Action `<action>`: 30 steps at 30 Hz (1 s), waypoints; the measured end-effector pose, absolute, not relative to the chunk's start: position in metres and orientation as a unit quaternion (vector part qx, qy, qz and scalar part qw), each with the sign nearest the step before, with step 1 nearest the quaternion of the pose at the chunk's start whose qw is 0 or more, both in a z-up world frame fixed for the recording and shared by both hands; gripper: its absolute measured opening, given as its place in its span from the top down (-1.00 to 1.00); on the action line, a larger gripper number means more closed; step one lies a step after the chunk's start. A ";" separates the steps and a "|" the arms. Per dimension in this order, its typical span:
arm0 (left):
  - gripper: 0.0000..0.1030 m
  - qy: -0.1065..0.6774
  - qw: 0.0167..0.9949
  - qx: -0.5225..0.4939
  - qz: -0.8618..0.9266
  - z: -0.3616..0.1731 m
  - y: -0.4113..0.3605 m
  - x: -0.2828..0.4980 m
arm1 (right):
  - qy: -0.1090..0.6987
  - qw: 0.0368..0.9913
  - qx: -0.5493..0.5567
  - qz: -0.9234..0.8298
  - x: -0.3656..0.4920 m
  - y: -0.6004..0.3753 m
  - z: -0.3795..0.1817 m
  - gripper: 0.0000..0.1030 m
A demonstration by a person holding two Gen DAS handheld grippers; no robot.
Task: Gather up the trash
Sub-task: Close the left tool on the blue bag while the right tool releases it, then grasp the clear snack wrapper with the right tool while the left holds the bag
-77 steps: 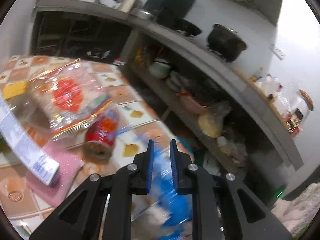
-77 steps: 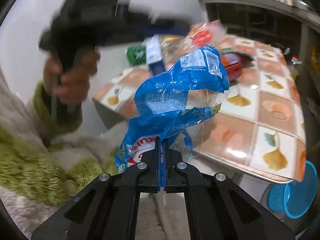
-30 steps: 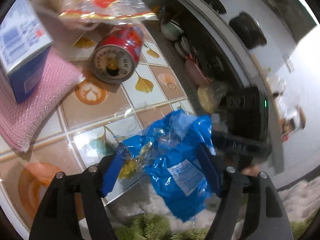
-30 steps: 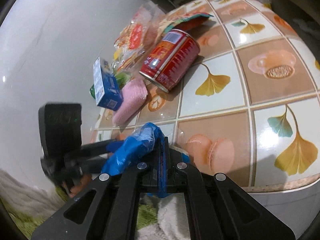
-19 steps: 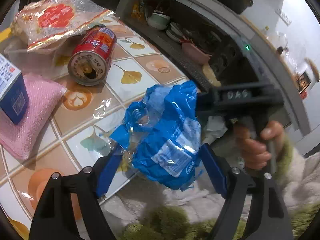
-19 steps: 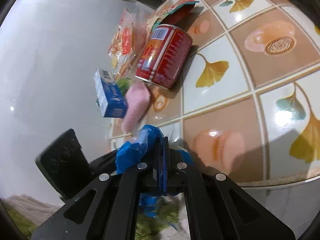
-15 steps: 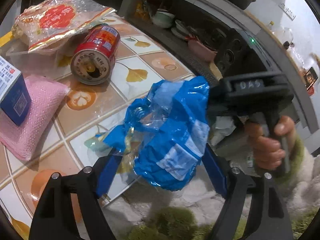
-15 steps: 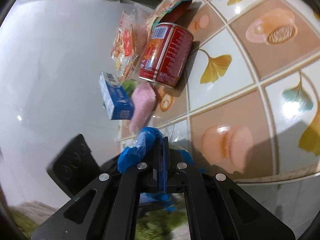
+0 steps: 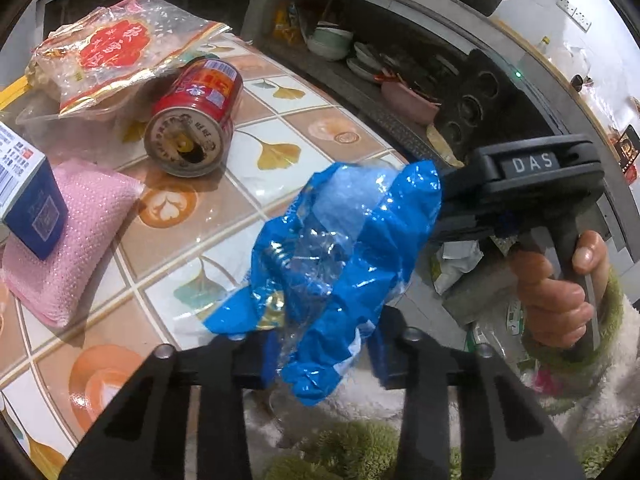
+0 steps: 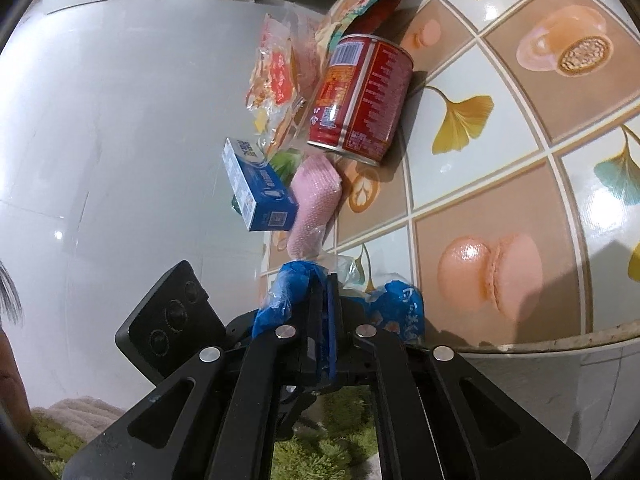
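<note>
Off the tiled worktop [image 9: 280, 132] edge, the crumpled blue plastic bag [image 9: 340, 264] hangs slantwise between both claws. The right claw [image 10: 322, 300], clamped tight, pinches its upper end; the left claw [image 9: 320, 354], jaws just narrowing, closes around its lower end.

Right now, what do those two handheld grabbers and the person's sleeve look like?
Both are matte black plastic with silver screws and blue pads. The left gripper shows slotted fingers. The right gripper has a pistol handle and a raised "DAS" label. The sleeve is fluffy green and white.
</note>
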State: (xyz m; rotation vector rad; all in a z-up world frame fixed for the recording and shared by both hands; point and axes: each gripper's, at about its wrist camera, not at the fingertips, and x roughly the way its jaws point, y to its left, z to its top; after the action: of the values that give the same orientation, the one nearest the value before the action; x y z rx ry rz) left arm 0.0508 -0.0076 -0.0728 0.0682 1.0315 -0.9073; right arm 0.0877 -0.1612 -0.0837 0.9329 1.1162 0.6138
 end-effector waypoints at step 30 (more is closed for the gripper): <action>0.67 0.487 0.779 -0.004 -0.396 -0.086 0.023 0.065 | 0.483 0.812 0.183 0.273 0.287 -0.127 -0.003 -0.45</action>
State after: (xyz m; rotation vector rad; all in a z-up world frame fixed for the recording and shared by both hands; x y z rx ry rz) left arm 0.0650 0.0234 -0.0858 -0.0077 1.0523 -0.8552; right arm 0.2866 -0.1273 -0.0033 0.3907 1.0312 0.5837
